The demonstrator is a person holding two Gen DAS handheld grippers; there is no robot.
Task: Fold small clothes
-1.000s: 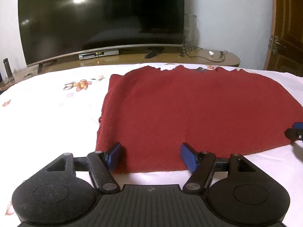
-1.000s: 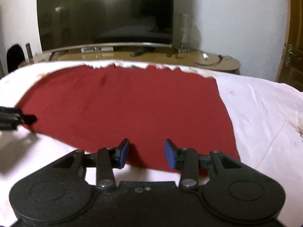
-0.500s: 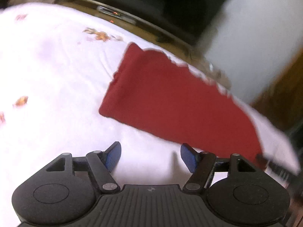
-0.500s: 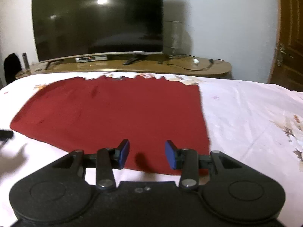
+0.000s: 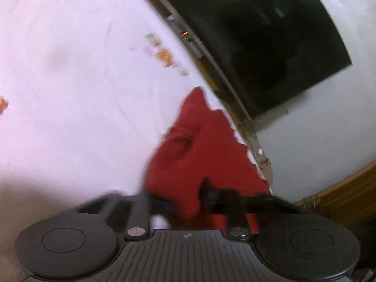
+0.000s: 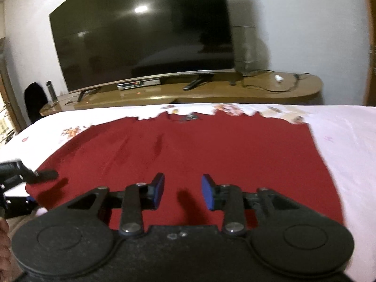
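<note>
The red garment is lying spread flat on the white floral bedsheet, its far edge running close to the far edge of the bed and its near edge reaching the right gripper's fingers. A few shallow creases are showing across its left half.

The right gripper is hovering over the garment's near edge. Its jaws are closing and are standing at a narrow gap; the blue pads are not pressing on anything, and only flat cloth is showing below and between them.

The left gripper is working at the garment's near left corner. The left wrist view is rolled and motion-blurred. Its jaws are closing, and a fold of red cloth is bunching up between the fingers and rising off the sheet; the pads themselves are blurred, but the cloth is appearing pinched. In the right wrist view, the same tool is entering from the left edge at that corner.

Beyond the bed, a dark television is standing on a wooden console. A set-top box beneath the screen is showing a small lit display, too blurred to read. No brand, label or other writing is legible in either view.
</note>
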